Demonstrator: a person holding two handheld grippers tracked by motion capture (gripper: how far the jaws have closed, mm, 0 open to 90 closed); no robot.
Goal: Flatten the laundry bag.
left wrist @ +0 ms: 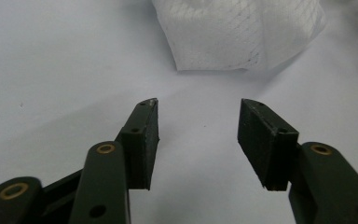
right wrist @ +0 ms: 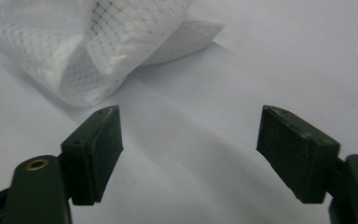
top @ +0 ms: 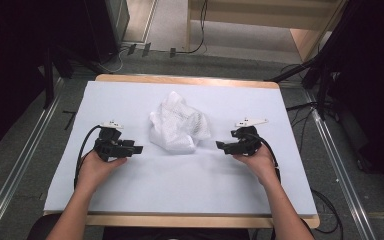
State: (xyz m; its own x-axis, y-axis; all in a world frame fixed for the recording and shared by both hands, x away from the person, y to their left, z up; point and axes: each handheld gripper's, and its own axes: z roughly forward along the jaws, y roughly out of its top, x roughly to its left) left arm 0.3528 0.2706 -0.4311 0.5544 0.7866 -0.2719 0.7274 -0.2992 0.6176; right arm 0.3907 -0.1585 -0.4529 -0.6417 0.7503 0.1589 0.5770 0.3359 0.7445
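Observation:
A crumpled white cloth [top: 177,125] with a fine grid pattern lies in a heap at the middle of the white table top [top: 180,180]. My left gripper [top: 138,149] rests low on the table to the cloth's left, pointing at it, jaws open and empty. In the left gripper view the cloth [left wrist: 237,32] lies just beyond the open left gripper [left wrist: 198,109]. My right gripper [top: 220,145] sits to the cloth's right, also aimed at it, open with nothing between its fingers. The right gripper view has the cloth [right wrist: 88,42] ahead and to the left of the right gripper [right wrist: 191,116].
A wooden rim [top: 190,80] borders the table at the back and front. Metal rails [top: 25,160] run along the floor on both sides, with cables [top: 300,115] and dark stands at the back right. A wooden frame [top: 260,20] stands behind the table.

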